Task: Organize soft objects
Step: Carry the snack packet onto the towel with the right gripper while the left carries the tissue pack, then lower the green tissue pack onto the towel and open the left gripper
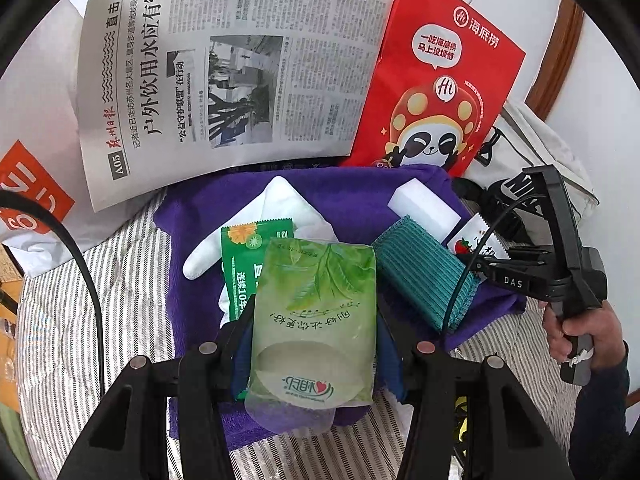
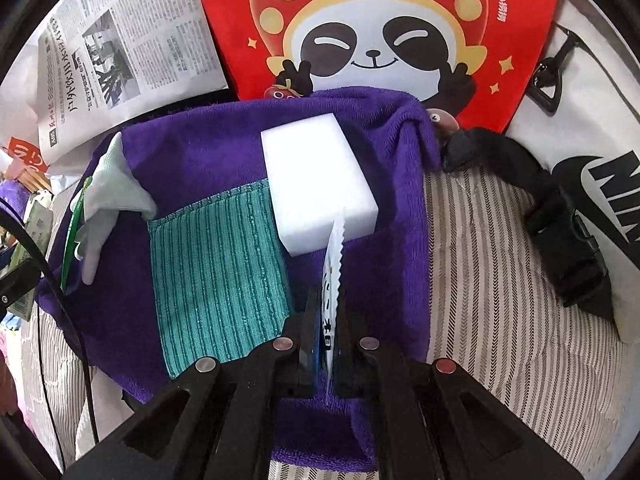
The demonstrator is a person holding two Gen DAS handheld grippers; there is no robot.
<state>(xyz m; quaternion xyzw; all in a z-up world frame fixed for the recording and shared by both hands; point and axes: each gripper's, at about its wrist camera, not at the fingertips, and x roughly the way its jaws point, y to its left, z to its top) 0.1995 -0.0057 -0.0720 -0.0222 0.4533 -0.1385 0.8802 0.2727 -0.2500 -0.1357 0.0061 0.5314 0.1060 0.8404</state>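
A purple towel (image 1: 192,216) (image 2: 208,152) lies spread on the striped bedding. On it lie a white glove (image 1: 280,208) (image 2: 108,196), a green sachet (image 1: 244,256), a teal striped cloth (image 1: 424,272) (image 2: 216,276) and a white sponge block (image 1: 428,208) (image 2: 316,188). My left gripper (image 1: 312,332) is shut on a pale green tissue pack (image 1: 316,308), held above the towel. My right gripper (image 2: 326,320) (image 1: 496,256) is shut on a thin white sachet with a strawberry print (image 2: 334,272) (image 1: 476,244), held edge-on just in front of the sponge.
A newspaper (image 1: 224,72) (image 2: 120,52) and a red panda paper bag (image 1: 436,80) (image 2: 380,32) lean at the back. A white bag with a black strap and buckle (image 2: 568,256) lies on the right. Striped bedding (image 2: 500,280) surrounds the towel. An orange-and-white bag (image 1: 28,200) is at left.
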